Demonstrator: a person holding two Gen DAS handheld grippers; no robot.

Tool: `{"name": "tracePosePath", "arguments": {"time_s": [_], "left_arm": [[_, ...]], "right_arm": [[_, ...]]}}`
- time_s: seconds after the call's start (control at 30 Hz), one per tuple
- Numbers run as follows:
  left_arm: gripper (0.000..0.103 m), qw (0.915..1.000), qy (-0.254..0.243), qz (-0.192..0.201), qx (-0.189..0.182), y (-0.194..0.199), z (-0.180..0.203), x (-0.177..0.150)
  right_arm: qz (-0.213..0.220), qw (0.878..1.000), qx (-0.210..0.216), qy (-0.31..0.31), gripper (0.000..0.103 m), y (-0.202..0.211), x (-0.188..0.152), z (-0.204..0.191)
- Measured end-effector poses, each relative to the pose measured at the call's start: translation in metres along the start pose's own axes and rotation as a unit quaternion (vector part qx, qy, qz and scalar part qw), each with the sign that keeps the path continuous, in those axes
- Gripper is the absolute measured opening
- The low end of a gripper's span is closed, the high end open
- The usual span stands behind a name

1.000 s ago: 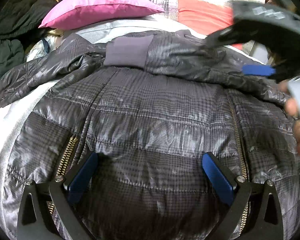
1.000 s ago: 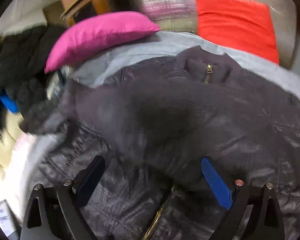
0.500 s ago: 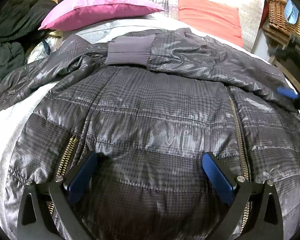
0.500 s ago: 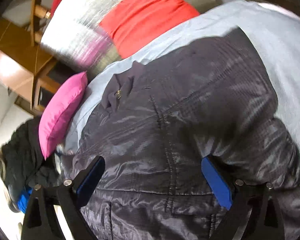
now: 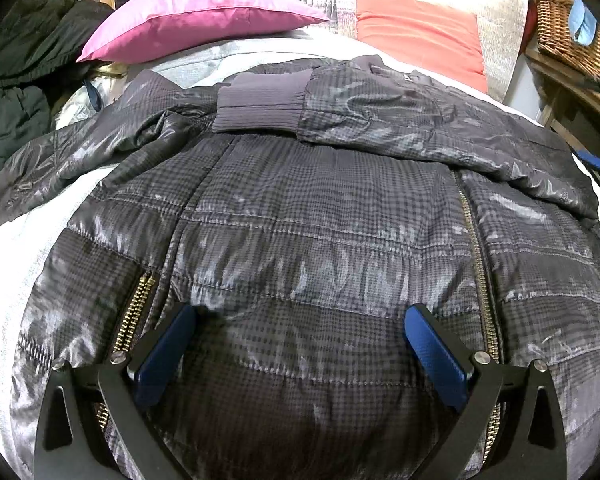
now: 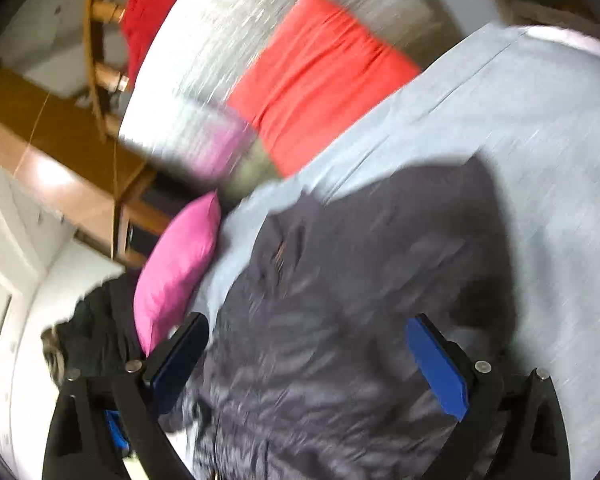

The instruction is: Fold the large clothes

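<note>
A dark grey quilted checked jacket lies spread on a pale grey bed sheet. One sleeve with a ribbed cuff lies folded across its upper chest. The other sleeve trails off to the left. My left gripper is open and empty just above the jacket's lower front, between two brass zips. My right gripper is open and empty above the jacket, in a tilted, blurred view. A blue pad of it shows at the right edge of the left wrist view.
A pink pillow and an orange-red cushion lie at the bed head. Dark clothes are piled at the left. A wicker basket stands on wooden furniture at the right. A wooden cabinet stands behind the bed.
My right gripper has let go of the sleeve, left it laid across the jacket's chest, and swung out to the right, tilting. My left gripper has held still.
</note>
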State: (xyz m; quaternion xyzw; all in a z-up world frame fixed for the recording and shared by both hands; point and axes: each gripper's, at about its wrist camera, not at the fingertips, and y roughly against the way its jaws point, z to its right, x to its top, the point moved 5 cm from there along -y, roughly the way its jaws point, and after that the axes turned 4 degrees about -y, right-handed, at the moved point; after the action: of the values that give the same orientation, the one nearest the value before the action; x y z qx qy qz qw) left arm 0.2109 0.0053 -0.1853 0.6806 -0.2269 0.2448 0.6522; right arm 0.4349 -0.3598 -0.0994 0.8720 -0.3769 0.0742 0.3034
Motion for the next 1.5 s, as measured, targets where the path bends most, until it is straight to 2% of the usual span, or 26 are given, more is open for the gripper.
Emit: {"name": "tracePosePath", "arguments": {"time_s": [0.07, 0.17, 0.23, 0.27, 0.3, 0.37, 0.43, 0.53, 0.63, 0.7, 0.73, 0.8, 0.87, 0.97, 1.07, 1.13, 1.23, 1.3, 1.37, 1.43, 1.5], "left_arm": [[0.103, 1.0, 0.0, 0.002, 0.0, 0.0, 0.0, -0.001], [0.103, 1.0, 0.0, 0.004, 0.0, 0.0, -0.001, -0.002], [0.103, 1.0, 0.0, 0.004, -0.002, 0.0, -0.001, -0.002], [0.103, 1.0, 0.001, 0.004, -0.002, 0.0, -0.001, -0.002], [0.103, 1.0, 0.001, 0.004, -0.003, 0.0, -0.001, -0.002], [0.103, 1.0, 0.001, 0.004, -0.004, -0.001, -0.002, -0.002], [0.103, 1.0, 0.001, 0.005, -0.003, -0.001, -0.002, -0.002], [0.103, 1.0, 0.001, 0.005, -0.003, -0.001, -0.002, -0.002], [0.103, 1.0, 0.001, 0.005, -0.003, -0.001, -0.002, -0.002], [0.103, 1.0, 0.001, 0.005, -0.003, -0.002, -0.002, -0.001], [0.103, 1.0, 0.001, 0.004, -0.003, -0.002, -0.002, -0.001], [0.103, 1.0, 0.001, 0.002, -0.003, -0.003, -0.001, 0.0], [0.103, 1.0, 0.003, 0.002, -0.006, -0.003, -0.002, 0.001], [0.103, 1.0, 0.0, 0.001, 0.0, -0.005, -0.001, 0.002], [0.103, 1.0, 0.002, -0.001, -0.004, -0.004, -0.001, 0.003], [0.103, 1.0, 0.004, -0.003, -0.007, -0.005, -0.002, 0.004], [0.103, 0.9997, -0.001, -0.022, -0.01, -0.005, -0.002, 0.007], [0.103, 0.9984, -0.019, -0.043, -0.03, -0.002, -0.002, 0.009], [0.103, 0.9948, -0.014, -0.055, -0.084, 0.01, -0.011, 0.014], [0.103, 0.9908, 0.019, -0.038, -0.129, 0.027, -0.032, 0.022], [0.103, 0.9857, 0.066, -0.011, -0.155, 0.043, -0.068, 0.035]], "right_arm": [[0.003, 0.999, 0.004, -0.04, 0.101, 0.001, 0.019, 0.022], [-0.018, 0.993, 0.062, -0.103, 0.101, -0.009, 0.034, 0.043], [-0.042, 0.99, 0.081, -0.108, 0.101, -0.023, 0.038, 0.047], [-0.046, 0.992, 0.063, -0.102, 0.1, -0.027, 0.041, 0.052], [-0.046, 0.994, 0.019, -0.097, 0.1, -0.037, 0.042, 0.064], [-0.045, 0.993, 0.017, -0.107, 0.1, -0.043, 0.04, 0.067], [-0.03, 0.995, 0.015, -0.093, 0.1, -0.033, 0.043, 0.06], [-0.014, 0.999, 0.007, -0.035, 0.1, -0.013, 0.04, 0.035], [-0.041, 0.998, 0.039, 0.007, 0.1, -0.002, 0.006, 0.001], [-0.057, 0.997, 0.042, 0.018, 0.1, 0.003, -0.015, -0.002], [-0.072, 0.997, 0.018, 0.029, 0.1, -0.004, -0.027, 0.002], [-0.097, 0.992, -0.063, 0.042, 0.099, -0.024, -0.045, 0.023], [-0.067, 0.993, -0.08, 0.057, 0.098, -0.015, -0.05, 0.013], [-0.02, 0.987, -0.075, 0.142, 0.1, 0.011, -0.069, -0.031], [0.021, 0.96, -0.121, 0.251, 0.1, 0.016, -0.117, -0.067], [0.033, 0.94, -0.169, 0.293, 0.1, 0.007, -0.144, -0.064], [0.009, 0.921, -0.221, 0.32, 0.1, -0.004, -0.169, -0.037], [-0.025, 0.917, -0.255, 0.307, 0.1, -0.025, -0.175, -0.02], [-0.028, 0.915, -0.263, 0.305, 0.102, -0.027, -0.171, -0.016], [-0.028, 0.91, -0.271, 0.314, 0.103, -0.027, -0.173, -0.015], [-0.028, 0.908, -0.275, 0.316, 0.103, -0.029, -0.172, -0.015]]}}
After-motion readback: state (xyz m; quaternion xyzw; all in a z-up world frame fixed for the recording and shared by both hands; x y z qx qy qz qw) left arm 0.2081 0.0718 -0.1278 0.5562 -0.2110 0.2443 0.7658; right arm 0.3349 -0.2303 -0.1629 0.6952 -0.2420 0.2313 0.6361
